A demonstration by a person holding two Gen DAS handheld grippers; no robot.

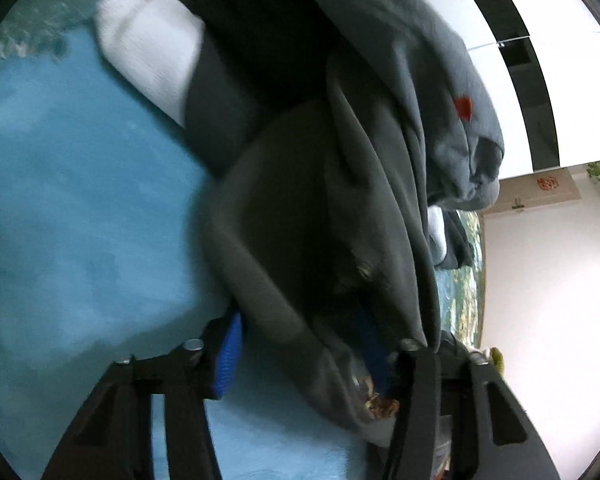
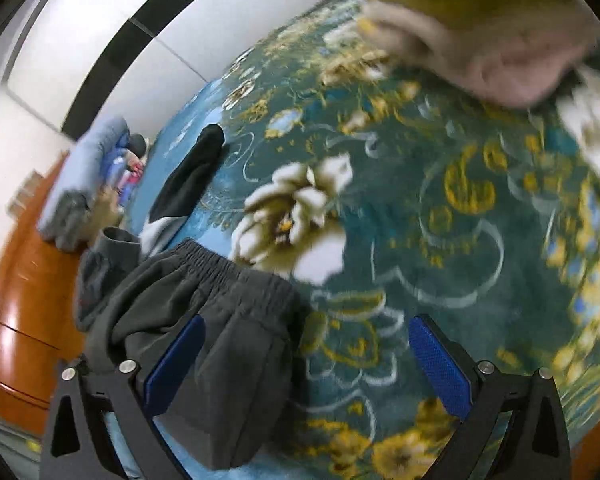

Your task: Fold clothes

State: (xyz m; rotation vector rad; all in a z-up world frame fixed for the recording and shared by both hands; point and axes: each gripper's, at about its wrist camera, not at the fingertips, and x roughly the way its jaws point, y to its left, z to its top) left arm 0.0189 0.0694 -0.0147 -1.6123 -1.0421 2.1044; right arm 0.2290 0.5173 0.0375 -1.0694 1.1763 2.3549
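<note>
Grey fabric fills the left wrist view: a dark grey garment with a small red mark drapes from the upper frame down between the blue-padded fingers of the left hand-held gripper, its long axis running top to bottom; whether the jaws pinch it I cannot tell. A white sock lies on the light blue blanket beside it. In the right wrist view, dark grey shorts with an elastic waistband lie on the teal floral blanket, waistband pointing away, over the left finger of the wide-open right hand-held gripper. A black sock lies farther off.
</note>
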